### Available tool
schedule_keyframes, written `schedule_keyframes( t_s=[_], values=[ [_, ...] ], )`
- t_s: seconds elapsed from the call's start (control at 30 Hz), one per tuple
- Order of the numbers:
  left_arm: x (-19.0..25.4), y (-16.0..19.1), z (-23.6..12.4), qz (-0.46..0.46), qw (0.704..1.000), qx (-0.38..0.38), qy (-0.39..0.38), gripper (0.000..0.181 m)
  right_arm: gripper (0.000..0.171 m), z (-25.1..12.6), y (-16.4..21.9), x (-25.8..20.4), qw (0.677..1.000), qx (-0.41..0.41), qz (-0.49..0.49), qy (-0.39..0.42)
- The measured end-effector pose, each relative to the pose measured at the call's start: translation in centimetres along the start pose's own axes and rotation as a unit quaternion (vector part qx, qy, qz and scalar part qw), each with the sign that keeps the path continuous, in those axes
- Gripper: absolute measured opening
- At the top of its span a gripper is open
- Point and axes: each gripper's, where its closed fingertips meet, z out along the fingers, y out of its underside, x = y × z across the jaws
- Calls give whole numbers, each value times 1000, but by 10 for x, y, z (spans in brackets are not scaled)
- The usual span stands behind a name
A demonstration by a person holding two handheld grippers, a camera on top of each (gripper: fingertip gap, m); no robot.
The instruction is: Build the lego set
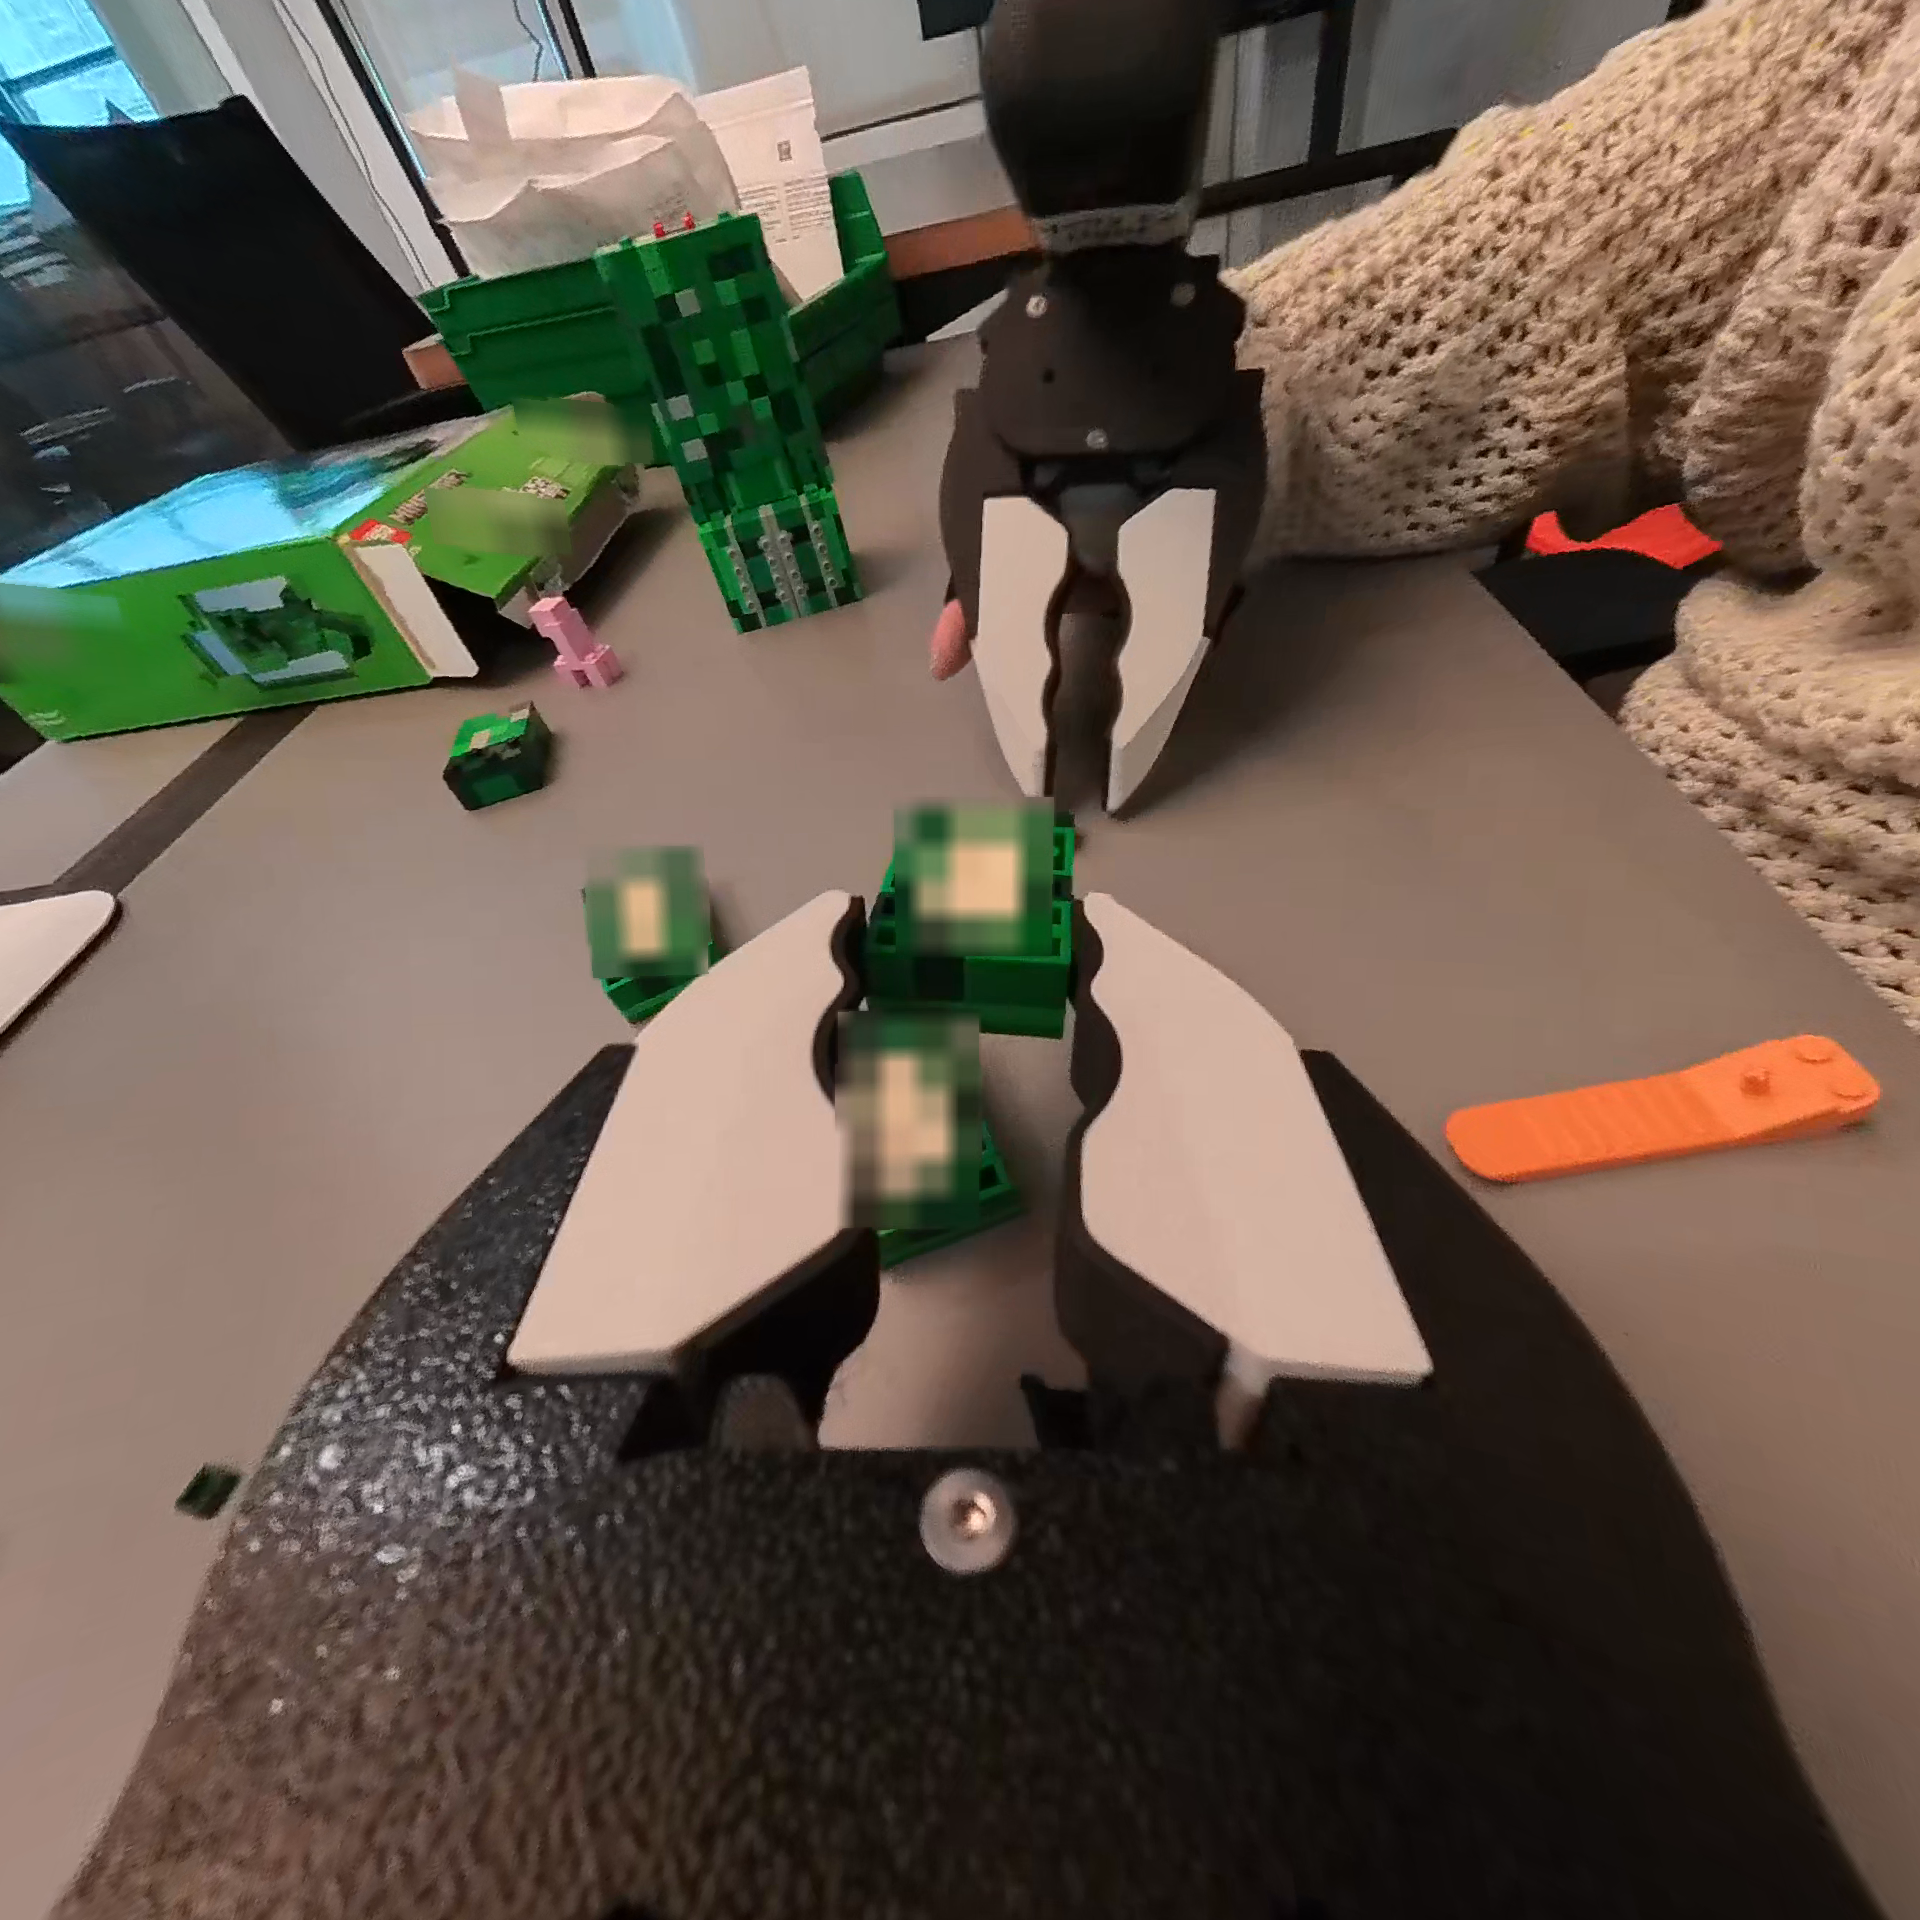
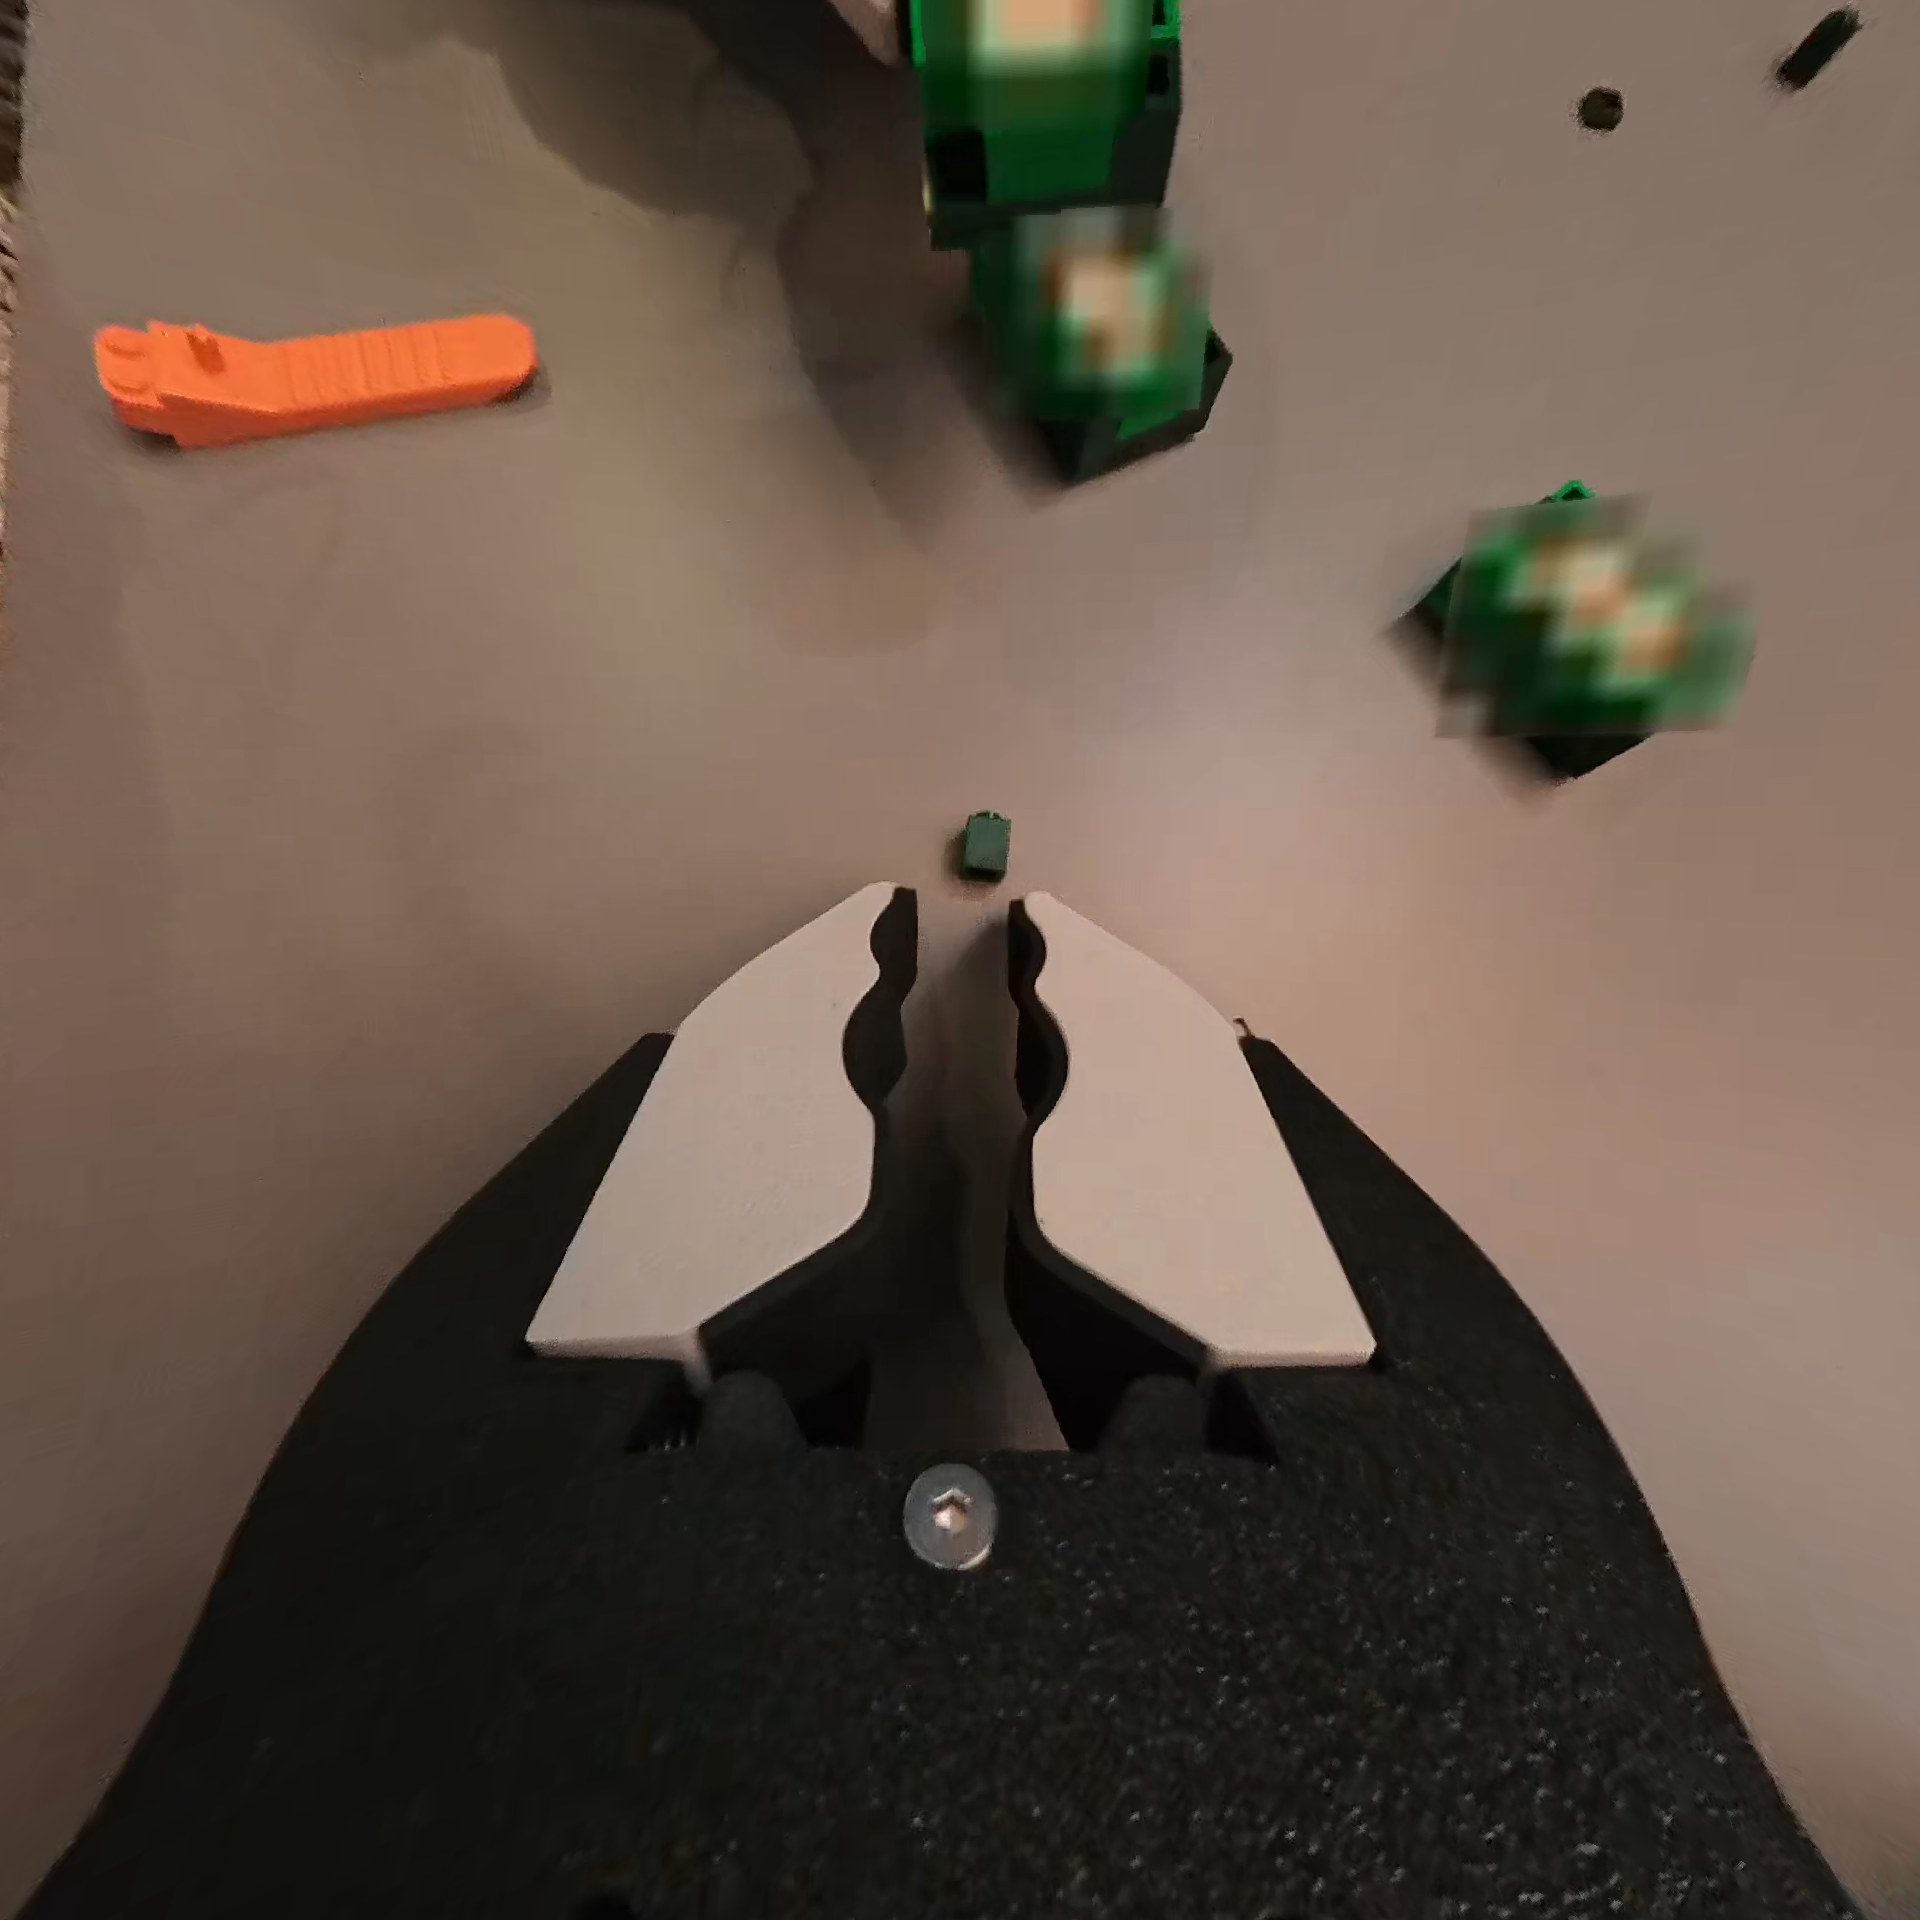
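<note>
My left gripper (image 1: 971, 925) is open low over the grey table (image 1: 312, 1091). Its white fingertips (image 1: 821, 935) closely flank a green Lego block (image 1: 966, 977), and I cannot tell if they touch it. A second green block (image 1: 935, 1216) lies between the fingers, nearer the camera. Both blocks show at the top of the right wrist view, the first (image 2: 1049, 135) and the second (image 2: 1122, 416). My right gripper (image 2: 964, 904) is slightly open and empty, its tips just short of a tiny dark green piece (image 2: 982, 847). In the left wrist view, the right gripper (image 1: 1081, 810) points down at the table behind the blocks.
A third green block (image 1: 649, 935) (image 2: 1590, 623) lies left of the pair. An orange brick separator (image 1: 1662, 1107) (image 2: 312, 379) lies right. At the back are a tall green figure (image 1: 743, 416), a pink figure (image 1: 577, 644), a small green cube (image 1: 497, 753), a green box (image 1: 239, 603) and a knitted sleeve (image 1: 1558, 312). My right fingertips sit around 12 cm from my left ones.
</note>
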Motion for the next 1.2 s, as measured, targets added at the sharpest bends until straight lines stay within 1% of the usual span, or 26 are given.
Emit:
schedule_keyframes(
  t_s=[0.2, 0.3, 0.37, 0.53, 0.63, 0.7, 0.73, 0.83, 0.93, 1.0, 1.1, 1.2],
  values=[
    [2, 0, 0, 3, 1000, 0, 1, 36, 13, 5, -1, 5, 1000, -7, -11, -12],
    [2, 1, 1, 2, 1000, 0, 1, 36, 7, 7, -3, 5, 1000, -5, -11, -20],
    [1, 2, 2, -2, 1000, -7, -2, 37, 7, 7, -4, 6, 1000, -10, -14, -19],
    [-4, 15, 11, -21, 997, -63, -34, 36, 6, -1, -33, 8, 999, -28, -24, 17],
    [-5, 14, 18, -34, 995, -71, -56, 37, 7, -7, -49, 10, 996, -74, -49, 32],
    [-10, 10, 19, -49, 993, -59, -87, 36, 6, -16, -56, 16, 990, -116, -77, 34],
    [-15, 7, 18, -58, 991, -47, -111, 36, 2, -22, -62, 20, 986, -136, -90, 29],
    [-27, -7, 12, -97, 982, 10, -161, 36, 0, -37, -88, 31, 979, -171, -112, -7],
    [-34, -14, 5, -135, 972, 52, -183, 36, 0, -40, -109, 38, 965, -213, -146, -44],
    [-47, -13, -5, -141, 963, 59, -222, 36, 0, -37, -109, 40, 955, -248, -149, -67],
    [-71, -13, -30, -132, 944, 71, -295, 36, 1, -27, -101, 46, 959, -238, -138, -66],
    [-99, -11, -65, -98, 915, 78, -383, 36, 2, -10, -91, 66, 978, -174, -112, -6]
  ],
)
